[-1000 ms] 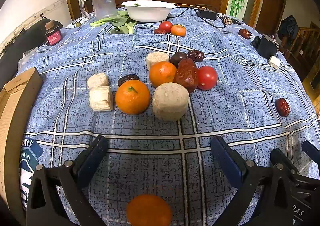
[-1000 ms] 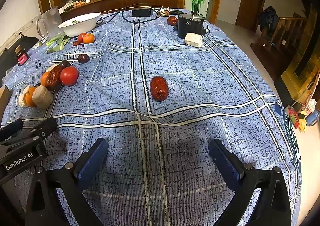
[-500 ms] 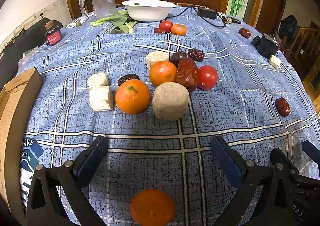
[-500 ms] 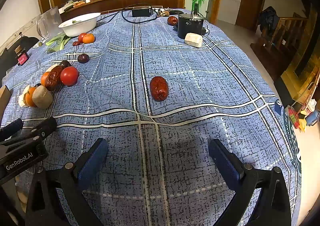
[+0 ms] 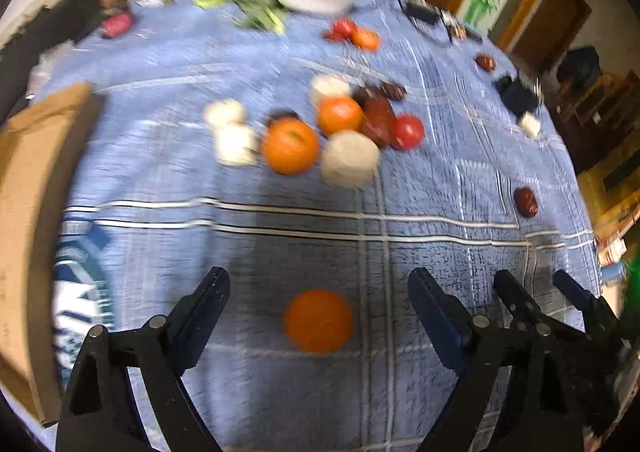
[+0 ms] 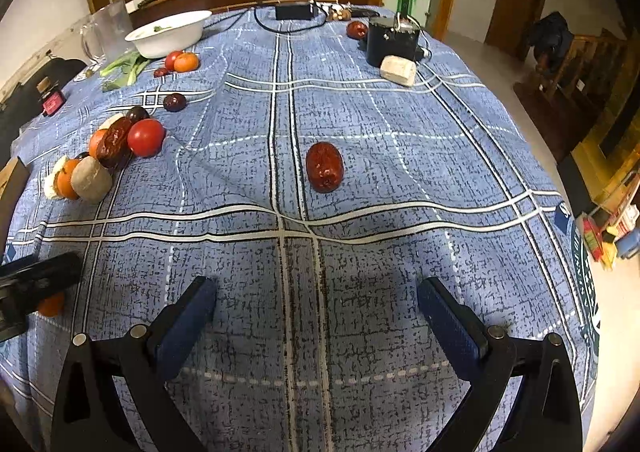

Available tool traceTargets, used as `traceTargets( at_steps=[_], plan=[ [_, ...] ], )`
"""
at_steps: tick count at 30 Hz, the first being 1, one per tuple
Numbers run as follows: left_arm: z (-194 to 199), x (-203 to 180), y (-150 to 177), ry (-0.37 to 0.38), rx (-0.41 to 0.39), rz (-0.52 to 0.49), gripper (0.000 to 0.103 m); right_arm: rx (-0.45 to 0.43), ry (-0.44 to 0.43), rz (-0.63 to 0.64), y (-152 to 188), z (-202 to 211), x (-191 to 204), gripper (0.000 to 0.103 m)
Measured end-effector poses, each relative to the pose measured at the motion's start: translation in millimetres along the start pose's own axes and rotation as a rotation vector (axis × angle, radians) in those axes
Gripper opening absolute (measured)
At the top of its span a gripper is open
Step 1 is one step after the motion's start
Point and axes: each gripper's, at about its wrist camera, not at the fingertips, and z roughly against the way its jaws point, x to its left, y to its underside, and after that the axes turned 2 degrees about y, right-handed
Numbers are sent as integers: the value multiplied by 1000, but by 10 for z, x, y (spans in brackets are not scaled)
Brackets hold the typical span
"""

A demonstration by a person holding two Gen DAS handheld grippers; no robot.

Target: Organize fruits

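Two views, and I take my left one first: my left claw (image 5: 320,292) points down at the blue checked worktop (image 5: 440,179) with a lone orange (image 5: 319,320) lying on the cloth between its jaws, which are closing though neither pad touches the fruit yet. Beyond it sits a huddle of fruit, with a larger orange (image 5: 291,146) at its near edge and a red tomato (image 5: 407,132) on its right, and a dark red jujube (image 5: 525,202) lies well apart to the right. This view is blurred, so finer detail escapes me. I judge the near orange firm and round with a slightly yielding peel, likely to roll if nudged, so I would take it across its widest middle with a gentle squeeze. In my right view, my right claw (image 6: 316,300) hangs released and empty over bare cloth, with the wrinkled jujube (image 6: 324,167) ahead of it, lying well apart from the cluster at the left. It looks light and small, probably soft, best pinched across its short waist. The same near orange (image 6: 51,304) peeks out at the left edge beneath my left claw.
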Motion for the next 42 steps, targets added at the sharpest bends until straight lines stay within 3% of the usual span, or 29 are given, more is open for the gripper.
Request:
traceTargets(
  at_steps=[10,17,21,26,35,42],
  plan=[
    [1029,262,-22,-208,-266,-10,90,54,11,-14,-40,-9,7,102],
    [1754,218,-55,-276,-487,-49,90,-104,-35,31,-95,463,298,100],
    [1943,164,-68,-271,-524,-50,90,-167,-105,78,-150,706,530,100],
    [2068,174,-59,-333,-553,-45,90,-212,-134,125,-87,911,765,100],
    [2350,514,81,-420,-610,81,91,-191,-206,236,54,969,1208,100],
    [2467,864,272,-490,-599,162,91,-157,-266,379,165,986,1751,100]
  ],
)
